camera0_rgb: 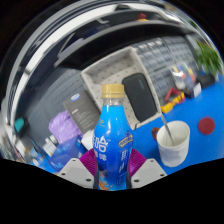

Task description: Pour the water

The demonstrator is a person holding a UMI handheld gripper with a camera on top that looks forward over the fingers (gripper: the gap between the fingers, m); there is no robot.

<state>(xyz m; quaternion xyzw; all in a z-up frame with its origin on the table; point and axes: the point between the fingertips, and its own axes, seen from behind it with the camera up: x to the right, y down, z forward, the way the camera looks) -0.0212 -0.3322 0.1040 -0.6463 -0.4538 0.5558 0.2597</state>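
On the blue table (205,108), reading left to right. At about 9 o'clock from the fingers sits a purple packet (64,127), with small clutter just beside it — too blurred to name. At 12 o'clock, dead ahead and filling the gap between the fingers, stands a blue bottle (113,140) with an orange cap, upright, label facing the camera. The gripper (113,172) has both pads (99,172) pressed against the bottle's lower body, clenched on it — held low, probably so the neck stays free to tip. At 2 o'clock, near but apart from the bottle, stands a white cup (173,141), open mouth up, with a thin stick or straw leaning in it; its place beside the bottle suits a short swing and pour. Beyond, at 1 o'clock, a dark tablet-like slab (139,95) lies flat. Judgement: the cap looks on, so pouring has not begun; whether water is in the cup cannot be told.
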